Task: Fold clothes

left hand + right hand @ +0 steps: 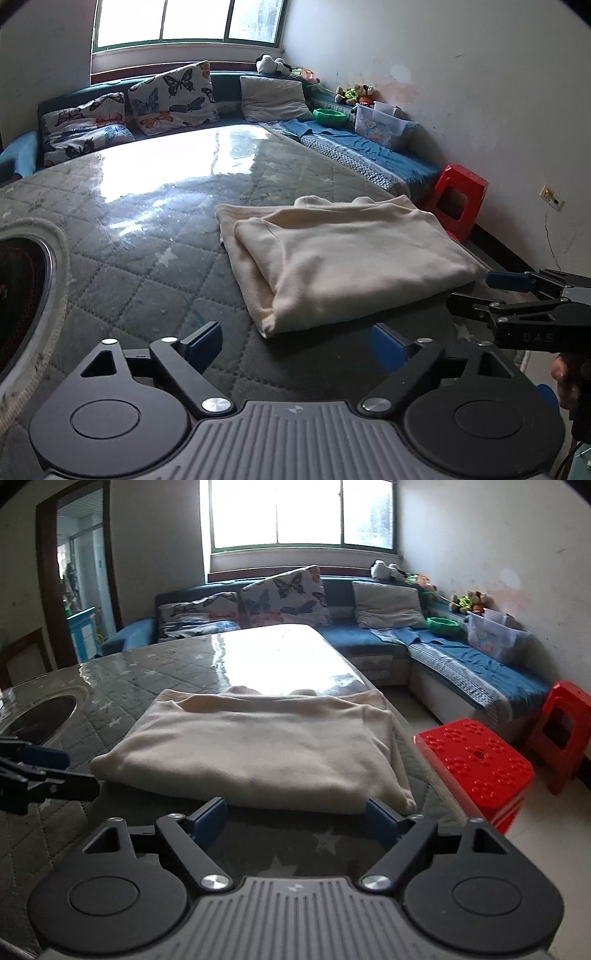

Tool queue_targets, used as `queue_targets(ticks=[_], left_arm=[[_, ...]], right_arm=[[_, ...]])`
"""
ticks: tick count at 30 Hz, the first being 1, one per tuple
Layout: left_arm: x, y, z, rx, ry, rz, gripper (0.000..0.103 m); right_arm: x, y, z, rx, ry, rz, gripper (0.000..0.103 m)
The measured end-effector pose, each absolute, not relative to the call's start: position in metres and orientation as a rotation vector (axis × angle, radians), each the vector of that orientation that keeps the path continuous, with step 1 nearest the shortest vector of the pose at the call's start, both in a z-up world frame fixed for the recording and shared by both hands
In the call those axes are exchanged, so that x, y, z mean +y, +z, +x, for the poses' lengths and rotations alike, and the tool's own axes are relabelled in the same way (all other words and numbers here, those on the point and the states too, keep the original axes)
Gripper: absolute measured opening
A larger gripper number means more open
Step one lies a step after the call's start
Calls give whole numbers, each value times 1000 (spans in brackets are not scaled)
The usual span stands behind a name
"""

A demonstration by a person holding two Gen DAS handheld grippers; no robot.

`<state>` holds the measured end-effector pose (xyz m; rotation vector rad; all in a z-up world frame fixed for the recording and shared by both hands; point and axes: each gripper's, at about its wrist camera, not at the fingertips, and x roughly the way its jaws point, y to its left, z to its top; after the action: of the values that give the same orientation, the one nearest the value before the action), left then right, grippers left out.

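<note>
A cream garment (340, 258) lies folded into a thick rectangle on the quilted table top (155, 280). It also shows in the right wrist view (258, 753). My left gripper (295, 347) is open and empty, just short of the garment's near left corner. My right gripper (297, 821) is open and empty, its fingers close to the garment's near edge. The right gripper shows at the right edge of the left wrist view (476, 291). The left gripper shows at the left edge of the right wrist view (55, 771).
A round dark opening (22, 280) sits in the table at the left. Two red plastic stools (476, 768) stand right of the table. A blue corner sofa (461, 664) with butterfly cushions, a clear box and toys runs behind.
</note>
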<state>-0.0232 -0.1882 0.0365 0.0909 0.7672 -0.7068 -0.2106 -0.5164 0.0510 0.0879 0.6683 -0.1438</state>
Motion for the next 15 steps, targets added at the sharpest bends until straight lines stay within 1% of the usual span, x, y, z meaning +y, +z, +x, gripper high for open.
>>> queue_targets(ticks=[3, 5, 7, 9, 11, 15], left_arm=[[-189, 36, -28, 770, -705, 83, 97], [-190, 37, -32, 764, -706, 89, 100], [-191, 37, -35, 759, -703, 95, 102], [-192, 38, -38, 757, -698, 100, 103], [-192, 38, -39, 757, -692, 101, 103], [-191, 36, -43, 755, -664, 104, 103]], right_arm=[[-515, 51, -213, 682, -155, 97, 86], [-513, 51, -215, 686, -162, 96, 95], [-510, 52, -217, 685, -163, 92, 96], [-507, 52, -219, 685, -162, 95, 98], [-505, 52, -220, 687, -162, 101, 103], [-501, 49, -221, 698, -169, 109, 103]])
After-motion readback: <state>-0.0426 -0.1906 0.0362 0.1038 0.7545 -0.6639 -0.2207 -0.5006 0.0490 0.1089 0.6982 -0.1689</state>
